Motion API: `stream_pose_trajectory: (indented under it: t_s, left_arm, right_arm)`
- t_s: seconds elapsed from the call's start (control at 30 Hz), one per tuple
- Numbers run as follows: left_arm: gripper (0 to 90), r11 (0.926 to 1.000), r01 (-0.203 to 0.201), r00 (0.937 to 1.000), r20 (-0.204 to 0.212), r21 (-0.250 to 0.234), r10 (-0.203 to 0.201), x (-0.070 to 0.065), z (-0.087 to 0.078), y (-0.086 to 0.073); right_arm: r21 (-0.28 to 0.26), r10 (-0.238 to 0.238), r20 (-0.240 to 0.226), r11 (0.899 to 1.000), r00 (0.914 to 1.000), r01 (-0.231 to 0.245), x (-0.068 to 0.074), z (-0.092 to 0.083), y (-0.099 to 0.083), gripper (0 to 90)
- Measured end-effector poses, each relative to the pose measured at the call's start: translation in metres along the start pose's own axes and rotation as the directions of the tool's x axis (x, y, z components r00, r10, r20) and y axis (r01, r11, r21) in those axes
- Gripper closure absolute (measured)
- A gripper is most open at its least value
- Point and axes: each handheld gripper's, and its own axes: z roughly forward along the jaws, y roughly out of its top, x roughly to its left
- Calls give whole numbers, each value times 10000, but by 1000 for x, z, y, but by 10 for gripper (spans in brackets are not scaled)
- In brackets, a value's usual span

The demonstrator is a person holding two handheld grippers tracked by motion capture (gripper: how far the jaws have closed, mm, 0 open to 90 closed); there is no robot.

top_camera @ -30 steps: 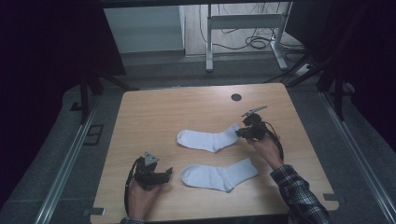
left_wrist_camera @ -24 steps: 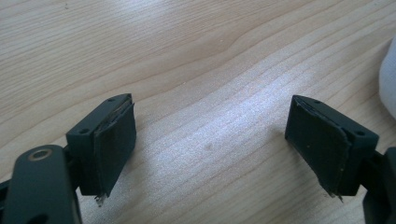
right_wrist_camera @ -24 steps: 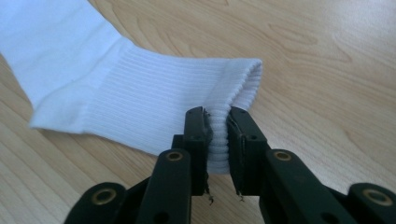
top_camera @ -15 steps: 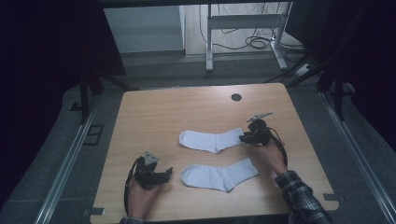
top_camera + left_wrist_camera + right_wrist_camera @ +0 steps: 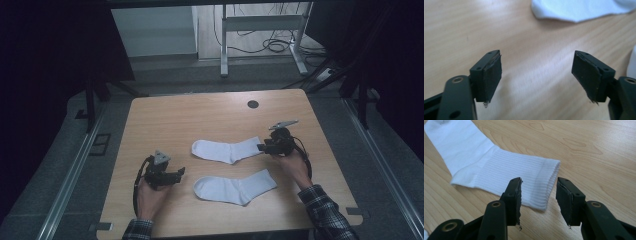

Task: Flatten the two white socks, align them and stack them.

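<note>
Overhead light fell evenly on the pale wooden table (image 5: 200,115) while the surrounding room stayed nearly black, soft shadows lay beneath the white ribbed sock (image 5: 499,167), and the close black jaws looked slightly blurred.

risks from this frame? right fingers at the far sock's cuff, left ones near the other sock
1. The right gripper has just been opening; its fingers straddle the cuff of the far sock without pressing it. Closing from here might catch only the cuff's corner, so the sock could slip out on lifting.
2. The left gripper, open over bare table, has been closing slightly with nothing between its fingers. The near sock lies beside it, so closing now would likely miss.
</note>
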Motion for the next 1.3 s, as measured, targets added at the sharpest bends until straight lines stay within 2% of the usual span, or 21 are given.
stream_pose_trajectory:
  t_s: [0.2,0.27,0.3,0.33,0.5,0.53,0.67,0.73,0.87,1.0,1.07,1.27,1.3]
  left_arm:
    - [308,9998,-217,9997,67,27,217,2,8,18]
    - [328,9994,-339,9994,63,-4,339,2,14,28]
    - [334,9994,-339,9994,63,-4,339,2,14,28]
    - [343,9993,-370,9993,81,-28,370,3,21,36]
    - [415,9992,-395,9991,132,-42,395,2,32,49]
    - [436,9991,-423,9990,142,-36,423,2,36,54]
    - [502,9985,-545,9985,12,-68,545,-3,50,67]
    - [519,9983,-581,9983,-77,-37,581,-4,53,69]
    - [596,9995,-312,9995,-87,83,313,-1,64,73]
    - [610,9994,-136,9997,-215,309,142,0,72,70]
    - [626,9993,-11,10000,-77,385,14,1,77,67]
    - [704,9982,-152,9998,-101,586,158,-1,83,63]
    - [704,9979,-205,9997,-89,618,211,-2,83,63]
  right_arm:
    - [-43,88,82,10000,9999,-87,-1,0,0,543]
    - [-95,153,132,9998,9998,-152,-2,0,1,537]
    - [-95,153,132,9998,9998,-152,-2,0,1,537]
    - [-155,143,186,9998,9997,-140,-3,0,2,538]
    - [-287,50,382,9996,9993,-39,-3,1,4,583]
    - [-260,-85,578,9996,9983,100,-2,2,5,621]
    - [-276,-19,420,9996,9991,30,-3,7,6,660]
    - [-278,3,437,9996,9990,9,-2,8,7,667]
    - [-249,11,495,9997,9988,2,-2,15,7,682]
    - [-166,101,498,9998,9987,-93,-3,19,6,683]
    - [-90,73,536,9999,9985,-68,-5,23,4,692]
    - [79,35,551,10000,9985,-39,-5,28,1,705]
    - [38,-85,542,10000,9985,83,-5,29,0,716]
